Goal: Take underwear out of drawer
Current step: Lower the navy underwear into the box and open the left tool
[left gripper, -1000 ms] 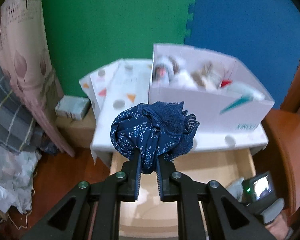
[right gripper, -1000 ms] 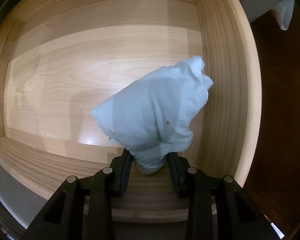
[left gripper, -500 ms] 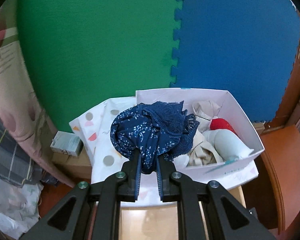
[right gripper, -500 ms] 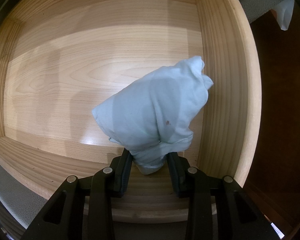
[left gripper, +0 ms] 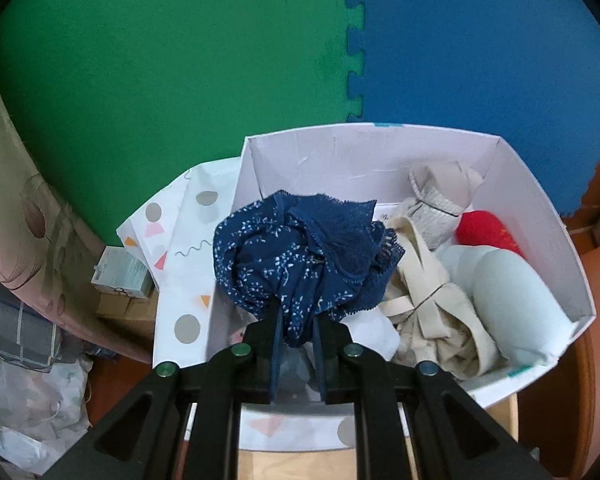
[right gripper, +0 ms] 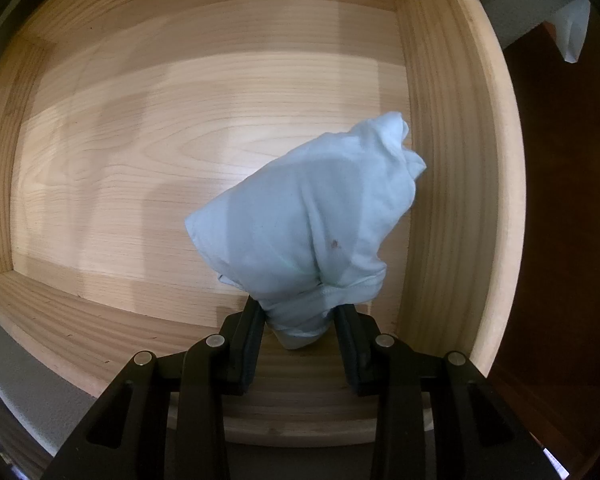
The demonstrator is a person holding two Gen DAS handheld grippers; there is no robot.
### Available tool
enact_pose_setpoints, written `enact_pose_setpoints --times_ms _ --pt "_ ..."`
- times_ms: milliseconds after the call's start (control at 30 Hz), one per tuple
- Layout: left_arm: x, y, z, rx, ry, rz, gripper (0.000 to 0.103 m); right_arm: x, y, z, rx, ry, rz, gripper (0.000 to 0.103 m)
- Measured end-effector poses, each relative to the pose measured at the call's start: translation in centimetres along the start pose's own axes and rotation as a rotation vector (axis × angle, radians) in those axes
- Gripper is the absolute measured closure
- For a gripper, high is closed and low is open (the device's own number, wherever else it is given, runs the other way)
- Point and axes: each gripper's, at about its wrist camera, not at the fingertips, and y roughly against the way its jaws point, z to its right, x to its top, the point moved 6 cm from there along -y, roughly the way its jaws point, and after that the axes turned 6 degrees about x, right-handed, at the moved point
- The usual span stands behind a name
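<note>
Our left gripper has its fingers clamped tight on the navy lace underwear, a crumpled bundle that hangs in front of us right over the open white box. Inside that box we see cream straps, a grey garment, something red and a pale padded piece (a fair pile already). The box sits on a spotted cloth, with green and blue foam mats behind.

Our right gripper points down into the wooden drawer, its fingers pressed on the base of the light blue underwear, which stands near the drawer's right wall. The rest of the drawer floor looks bare.

So we judge this as the drop-off step for the navy piece, with the blue one gripped and waiting. Next, we would part the left fingers over the box, letting the lace fall clear without snagging, then lift the blue piece straight up past the drawer wall.
</note>
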Motion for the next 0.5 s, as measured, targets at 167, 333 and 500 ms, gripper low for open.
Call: enact_pose_setpoints --times_ms 167,333,500 --pt "-0.7 -1.8 -0.1 -0.001 0.025 -0.052 0.090 0.0 0.0 0.1 0.001 0.000 0.000 0.071" --pt "-1.0 -2.1 -0.4 -0.015 0.022 -0.061 0.087 0.0 0.0 0.1 0.001 0.001 -0.001 0.071" --pt "-1.2 -1.6 -1.1 -0.042 0.059 -0.095 0.070 0.0 0.0 0.1 0.001 0.002 0.000 0.071"
